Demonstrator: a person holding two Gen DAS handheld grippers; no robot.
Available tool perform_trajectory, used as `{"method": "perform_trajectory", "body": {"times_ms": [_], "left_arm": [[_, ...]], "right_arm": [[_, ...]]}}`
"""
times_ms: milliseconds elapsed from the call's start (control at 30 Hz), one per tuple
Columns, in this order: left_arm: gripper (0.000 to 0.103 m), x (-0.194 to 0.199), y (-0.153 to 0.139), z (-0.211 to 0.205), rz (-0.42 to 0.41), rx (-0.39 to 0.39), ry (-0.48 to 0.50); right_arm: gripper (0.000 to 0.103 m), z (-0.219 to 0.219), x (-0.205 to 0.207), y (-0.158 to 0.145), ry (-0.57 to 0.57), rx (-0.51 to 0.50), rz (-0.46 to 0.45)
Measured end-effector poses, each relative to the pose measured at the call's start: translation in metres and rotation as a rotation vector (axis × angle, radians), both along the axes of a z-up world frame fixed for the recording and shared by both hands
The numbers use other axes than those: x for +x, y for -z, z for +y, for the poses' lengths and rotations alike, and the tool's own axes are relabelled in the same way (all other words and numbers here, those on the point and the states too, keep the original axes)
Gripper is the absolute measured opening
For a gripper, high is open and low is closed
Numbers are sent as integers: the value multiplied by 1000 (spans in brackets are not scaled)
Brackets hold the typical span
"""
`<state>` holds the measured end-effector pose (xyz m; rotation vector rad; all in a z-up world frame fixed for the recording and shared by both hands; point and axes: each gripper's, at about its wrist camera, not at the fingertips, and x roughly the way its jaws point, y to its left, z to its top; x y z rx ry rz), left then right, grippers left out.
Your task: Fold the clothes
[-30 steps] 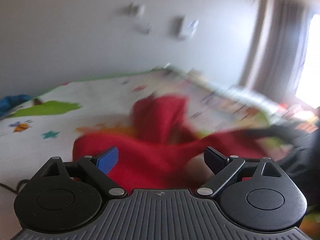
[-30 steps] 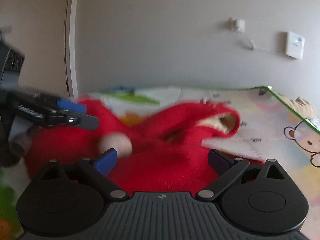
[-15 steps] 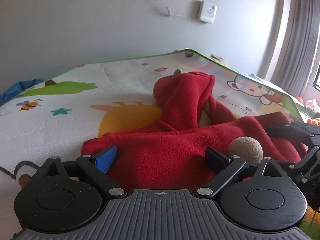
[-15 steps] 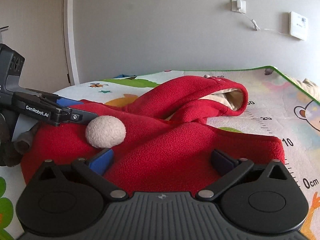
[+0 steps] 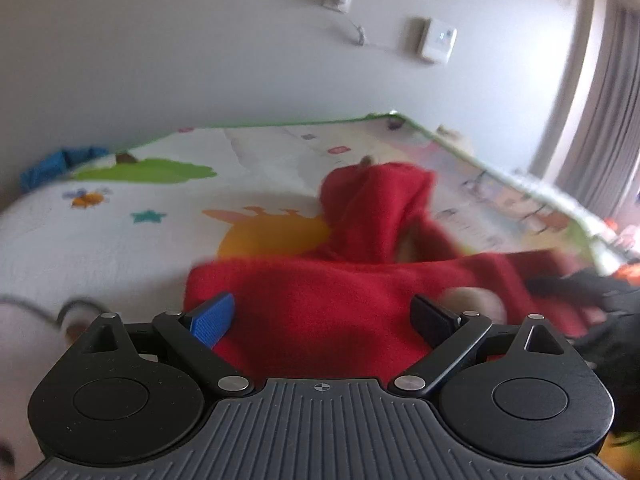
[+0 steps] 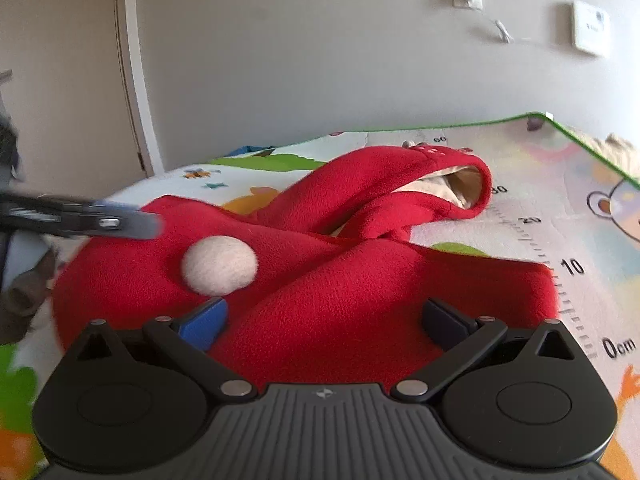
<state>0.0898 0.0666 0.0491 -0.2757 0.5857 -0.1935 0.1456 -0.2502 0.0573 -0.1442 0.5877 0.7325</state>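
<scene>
A red fleece hooded garment (image 6: pixel 360 280) lies crumpled on the printed play mat (image 6: pixel 560 184), its hood (image 6: pixel 452 176) showing a cream lining. A cream pompom (image 6: pixel 219 265) sits on the red fleece. My right gripper (image 6: pixel 324 320) is open just above the near fold of the garment, holding nothing. My left gripper (image 5: pixel 324 312) is open over the garment (image 5: pixel 340 300) from the other side, and its fingers (image 6: pixel 132 222) show blurred at the left of the right wrist view. The pompom (image 5: pixel 476 300) peeks beside the left gripper's right finger.
The mat (image 5: pixel 140 208) carries cartoon prints and a ruler scale (image 6: pixel 572 268). A grey wall (image 6: pixel 320 48) with a socket and a white panel (image 6: pixel 590 26) stands behind. Blue fabric (image 5: pixel 60 162) lies at the mat's far left edge. A curtain (image 5: pixel 604 120) hangs at right.
Both grippers have shifted slightly over the garment; the left one is moving and blurred. The garment has settled flat after being swung a second ago.
</scene>
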Motion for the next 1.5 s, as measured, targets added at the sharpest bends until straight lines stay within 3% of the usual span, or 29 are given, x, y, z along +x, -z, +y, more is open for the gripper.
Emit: {"method": "perform_trajectory", "body": {"times_ms": [133, 200, 433, 633, 700, 833, 1067, 1133, 1200, 1300, 1367, 1500], "left_arm": [[98, -55, -19, -1, 20, -169, 165], [98, -56, -6, -9, 81, -210, 193], [98, -49, 47, -41, 317, -335, 271], [98, -28, 42, -21, 259, -442, 198], [97, -25, 37, -8, 233, -440, 164], [97, -20, 24, 21, 178, -419, 78], [98, 0, 16, 57, 113, -297, -125], [98, -1, 17, 65, 121, -311, -150], [98, -4, 18, 70, 126, -325, -151], [98, -9, 22, 63, 140, -321, -106], [98, -11, 27, 62, 165, -336, -82], [98, 7, 40, 52, 196, -356, -53]], "right_arm": [[103, -29, -3, -33, 9, 34, -30], [103, -44, 8, -45, 9, 44, -17], [103, -71, 84, -28, 58, 129, 218], [103, -56, 120, 10, -4, 125, 337], [103, -42, 112, 25, -6, 95, 330], [103, -27, 82, 26, -21, 87, 279], [103, 21, 6, -1, -236, 23, 170], [103, 27, -11, -16, -272, -28, 67], [103, 17, -7, -33, -238, 8, 32], [103, 1, 28, -40, -87, 94, 125], [103, 3, 56, -27, -42, 119, 218], [103, 23, 85, 21, -59, 111, 399]]}}
